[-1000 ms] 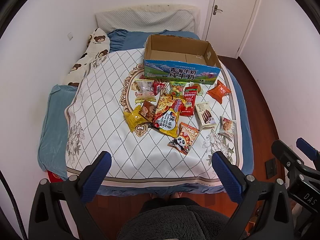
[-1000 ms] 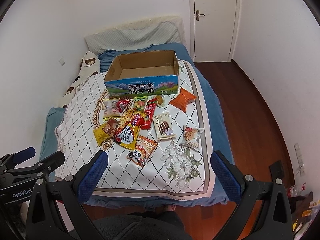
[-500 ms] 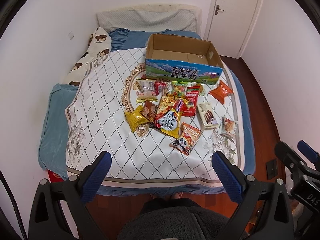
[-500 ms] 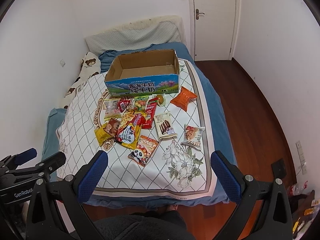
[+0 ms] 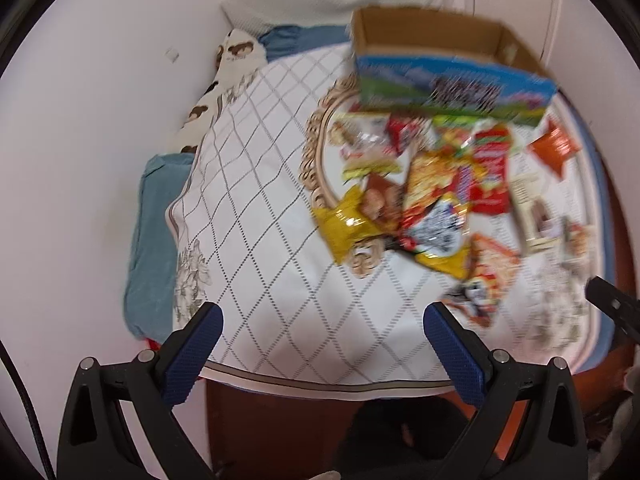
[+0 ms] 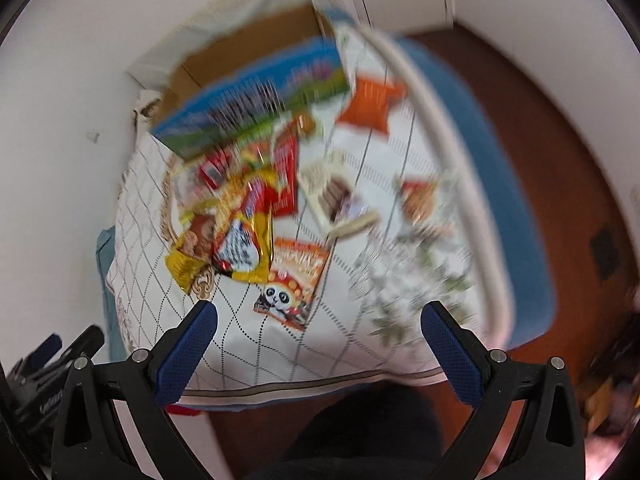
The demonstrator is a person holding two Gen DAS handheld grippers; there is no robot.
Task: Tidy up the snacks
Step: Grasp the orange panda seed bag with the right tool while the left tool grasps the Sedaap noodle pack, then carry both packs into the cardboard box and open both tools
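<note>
Both grippers have swung in over the quilted white bed (image 5: 280, 280), the view blurring with the motion: left gripper (image 5: 320, 334) and right gripper (image 6: 318, 332) empty, fingers spread, the colourful snack packets (image 6: 244, 216) untouched before the open cardboard box (image 5: 432, 36).

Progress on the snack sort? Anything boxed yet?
Done: nothing visible in the cardboard box. In hand: nothing; left gripper and right gripper are open above the bed's near edge. Left: the whole snack pile, including the panda packet.
</note>
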